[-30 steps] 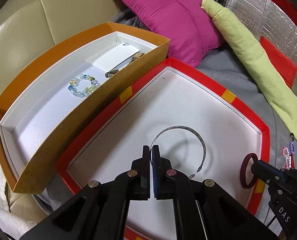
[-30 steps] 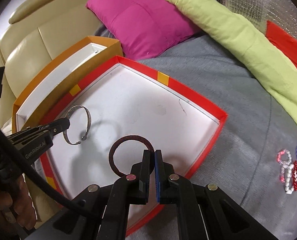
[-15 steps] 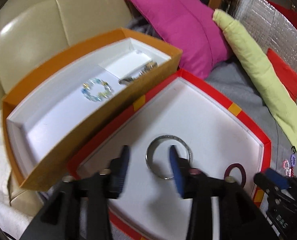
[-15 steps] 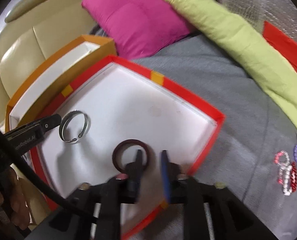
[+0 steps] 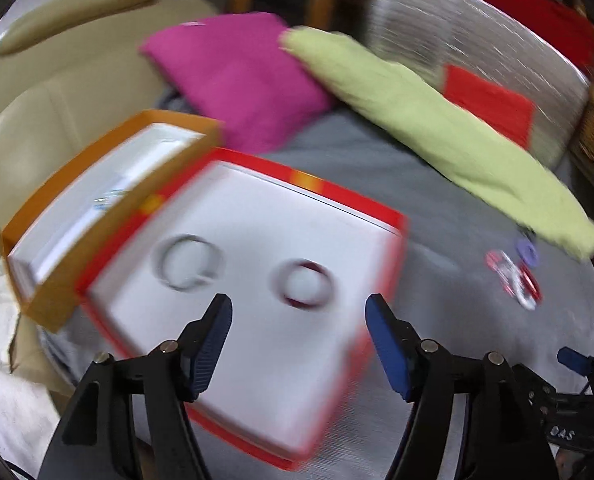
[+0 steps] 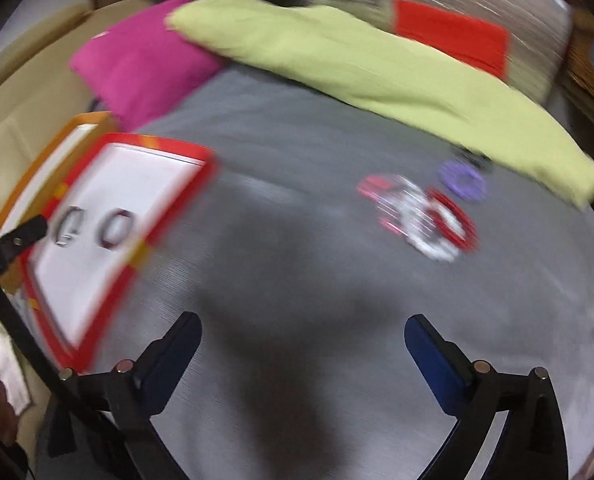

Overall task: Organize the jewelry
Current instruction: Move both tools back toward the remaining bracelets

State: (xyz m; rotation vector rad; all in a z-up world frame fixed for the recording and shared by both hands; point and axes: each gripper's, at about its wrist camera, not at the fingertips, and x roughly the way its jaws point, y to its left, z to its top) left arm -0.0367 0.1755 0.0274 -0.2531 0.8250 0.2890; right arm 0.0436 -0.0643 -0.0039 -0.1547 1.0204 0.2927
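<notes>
Legible writing: the letters "DAS" are printed in white on the black body of the right gripper (image 5: 577, 384), seen at the lower right edge of the left wrist view. No other text can be read; both views are motion-blurred.

Surface: a grey fabric cover (image 6: 297, 280) lies under everything.

Left gripper (image 5: 299, 312): fingers spread wide, holding nothing. The blue-padded fingertips (image 5: 213, 332) hover above the near part of the red-rimmed tray (image 5: 361, 200). On the tray's white floor lie a silver bangle (image 5: 189, 262) to the left and a dark maroon ring-shaped band (image 5: 305, 284) to the right, apart from each other and from the fingertips.

Right gripper (image 6: 303, 340): fingers likewise fully released and empty, hovering above bare grey fabric. Beyond them, a cluster of red, pink and white beaded bracelets (image 6: 421, 216) lies on the fabric, with a purple ring-shaped piece (image 6: 461, 180) just beside it on the far side.

An orange box with a white interior (image 5: 109, 184) sits against the tray's left side; small pale items inside it are too blurred to identify.

Farther back: a magenta cushion (image 5: 237, 76) and a long yellow-green bolster (image 5: 437, 128) rest on the fabric. A cream leather sofa (image 5: 37, 112) stands at left. A silver quilted sheet with a red patch (image 5: 489, 100) closes the background.
</notes>
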